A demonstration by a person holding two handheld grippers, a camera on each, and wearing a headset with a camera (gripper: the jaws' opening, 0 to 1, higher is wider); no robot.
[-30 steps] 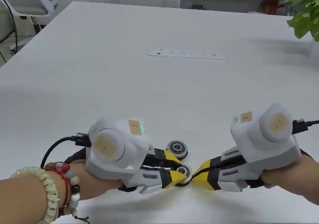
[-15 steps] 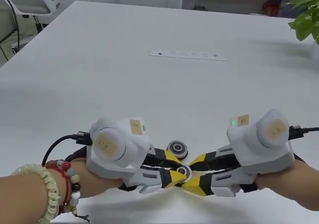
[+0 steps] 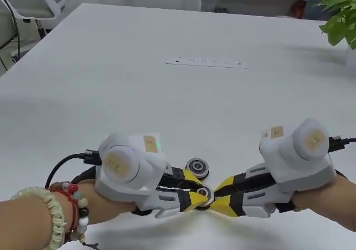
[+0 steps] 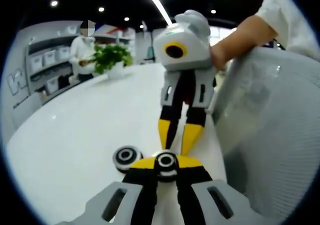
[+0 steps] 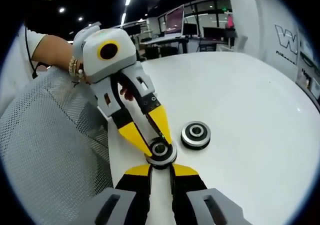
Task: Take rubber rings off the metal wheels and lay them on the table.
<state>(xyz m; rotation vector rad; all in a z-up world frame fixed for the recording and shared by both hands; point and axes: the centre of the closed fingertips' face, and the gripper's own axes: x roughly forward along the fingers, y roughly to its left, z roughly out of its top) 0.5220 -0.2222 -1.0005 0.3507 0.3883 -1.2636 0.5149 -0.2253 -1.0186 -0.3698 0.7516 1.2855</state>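
Wall sign: large "W"; smaller lettering beneath unreadable.
Wall lettering: one large letter, cut off, uncertain.
Tan stickers, on left gripper and right gripper: marks illegible.

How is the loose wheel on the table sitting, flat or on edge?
Flat: the loose wheel shows its round face and hub upward.

The left gripper and right gripper match: rounded white housings with tan stickers, black jaws tipped in yellow, and a black cable out the back of each. A small green light glows on the left one. The left wrist wears a pale bead bracelet and a red mixed-bead bracelet; the sleeve is white.
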